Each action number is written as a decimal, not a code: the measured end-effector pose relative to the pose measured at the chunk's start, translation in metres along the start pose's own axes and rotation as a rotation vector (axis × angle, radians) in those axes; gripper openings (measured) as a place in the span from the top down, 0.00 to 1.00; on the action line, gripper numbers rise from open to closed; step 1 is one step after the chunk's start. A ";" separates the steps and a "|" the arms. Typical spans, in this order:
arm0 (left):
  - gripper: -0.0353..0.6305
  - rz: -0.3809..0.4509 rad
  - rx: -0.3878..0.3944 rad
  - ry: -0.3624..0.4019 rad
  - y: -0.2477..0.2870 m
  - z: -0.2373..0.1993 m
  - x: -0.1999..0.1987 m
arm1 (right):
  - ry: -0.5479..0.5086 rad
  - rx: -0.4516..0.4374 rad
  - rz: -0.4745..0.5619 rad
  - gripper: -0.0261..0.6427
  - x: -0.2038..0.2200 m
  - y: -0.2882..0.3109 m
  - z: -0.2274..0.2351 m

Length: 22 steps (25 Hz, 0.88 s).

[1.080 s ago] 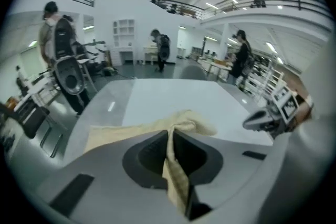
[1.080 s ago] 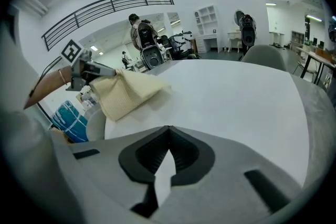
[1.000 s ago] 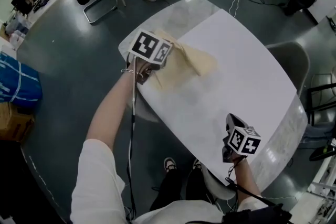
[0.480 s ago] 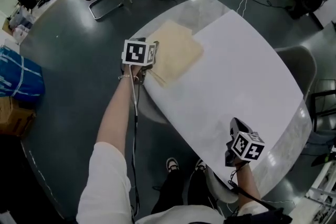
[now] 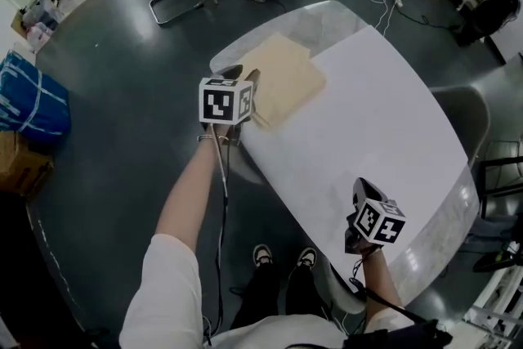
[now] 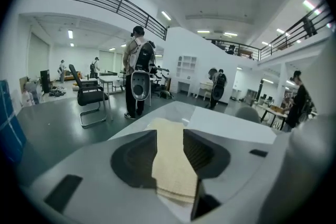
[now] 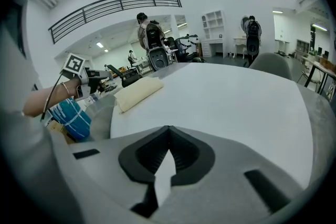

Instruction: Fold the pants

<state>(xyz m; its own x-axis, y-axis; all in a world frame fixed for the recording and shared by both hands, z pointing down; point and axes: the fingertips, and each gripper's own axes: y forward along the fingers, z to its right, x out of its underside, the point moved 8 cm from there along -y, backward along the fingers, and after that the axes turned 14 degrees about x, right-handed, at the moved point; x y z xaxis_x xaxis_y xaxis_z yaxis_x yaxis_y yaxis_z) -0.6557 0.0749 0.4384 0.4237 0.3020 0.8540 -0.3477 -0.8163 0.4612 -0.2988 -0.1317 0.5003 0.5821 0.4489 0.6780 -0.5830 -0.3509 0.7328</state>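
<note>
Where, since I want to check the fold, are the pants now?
In the head view, the folded pants lie at the far left corner of the table, beside the left end of the white sheet.

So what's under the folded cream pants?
The folded cream pants lie on the grey table top beside the white sheet. Whether that sheet's edge reaches under them is covered.
</note>
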 end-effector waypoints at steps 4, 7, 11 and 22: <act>0.73 0.058 0.037 -0.012 -0.030 0.036 0.013 | -0.020 -0.026 0.032 0.97 -0.012 -0.012 -0.012; 0.78 0.075 0.012 0.022 -0.057 0.065 0.024 | -0.027 -0.044 0.064 0.97 -0.024 -0.026 -0.018; 0.88 0.091 -0.067 0.062 -0.101 0.102 0.040 | -0.029 -0.075 0.102 0.97 -0.031 -0.050 -0.024; 0.91 0.202 -0.202 -0.082 -0.200 0.203 0.059 | -0.098 -0.127 0.219 0.97 -0.044 -0.116 -0.018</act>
<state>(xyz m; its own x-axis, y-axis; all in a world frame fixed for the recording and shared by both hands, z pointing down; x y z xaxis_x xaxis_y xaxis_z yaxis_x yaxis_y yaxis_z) -0.3915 0.1566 0.3480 0.3923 0.0960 0.9148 -0.5878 -0.7388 0.3296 -0.2671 -0.0958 0.3841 0.4823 0.2900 0.8266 -0.7641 -0.3223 0.5588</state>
